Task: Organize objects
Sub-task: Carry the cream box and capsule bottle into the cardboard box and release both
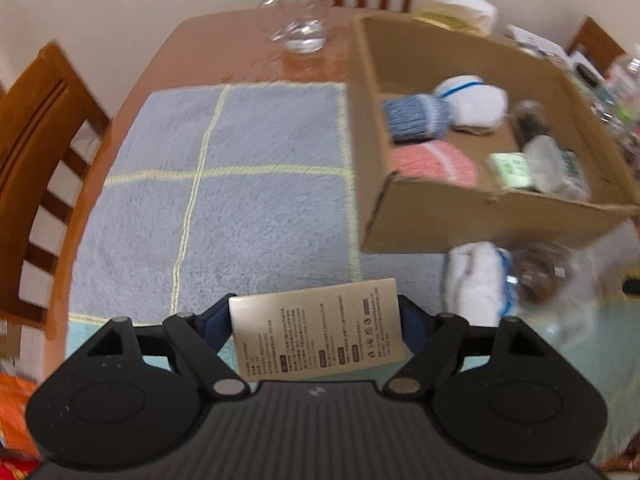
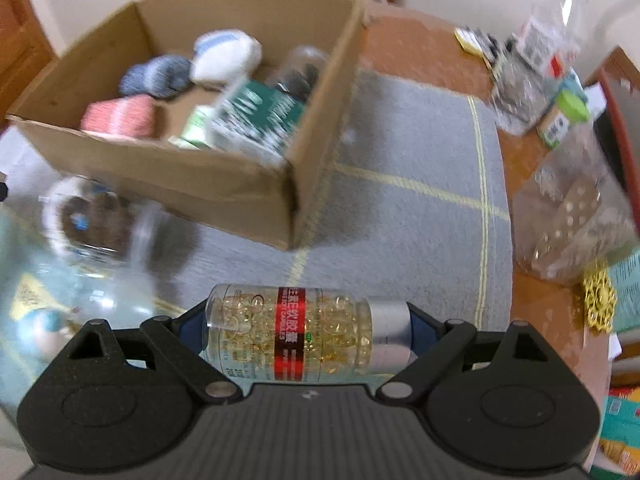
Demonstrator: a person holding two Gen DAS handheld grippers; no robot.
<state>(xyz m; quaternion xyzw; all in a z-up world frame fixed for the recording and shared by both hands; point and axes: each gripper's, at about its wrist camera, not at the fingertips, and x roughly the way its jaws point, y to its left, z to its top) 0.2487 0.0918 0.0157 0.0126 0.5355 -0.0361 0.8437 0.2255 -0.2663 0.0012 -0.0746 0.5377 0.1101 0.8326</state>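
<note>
My left gripper (image 1: pixel 316 330) is shut on a flat beige carton with small print (image 1: pixel 316 330), held above the blue checked towel (image 1: pixel 240 184). My right gripper (image 2: pixel 308 332) is shut on a clear capsule bottle (image 2: pixel 304 332) with a red label and a silver cap, gripped end to end and lying crosswise. The open cardboard box (image 1: pixel 436 216) (image 2: pixel 172 176) stands ahead of both. It holds rolled socks in blue (image 1: pixel 416 120), white (image 2: pixel 226 56) and pink (image 2: pixel 120 116), a green carton (image 2: pixel 260 120) and a jar.
A clear jar (image 2: pixel 96 220) lies beside the box's near wall, next to a white sock roll (image 1: pixel 476 276). A glass jug (image 1: pixel 300 24) stands at the table's far end. Plastic bags, bottles and a gold chain (image 2: pixel 598 300) crowd the right side. Wooden chairs (image 1: pixel 36 152) ring the table.
</note>
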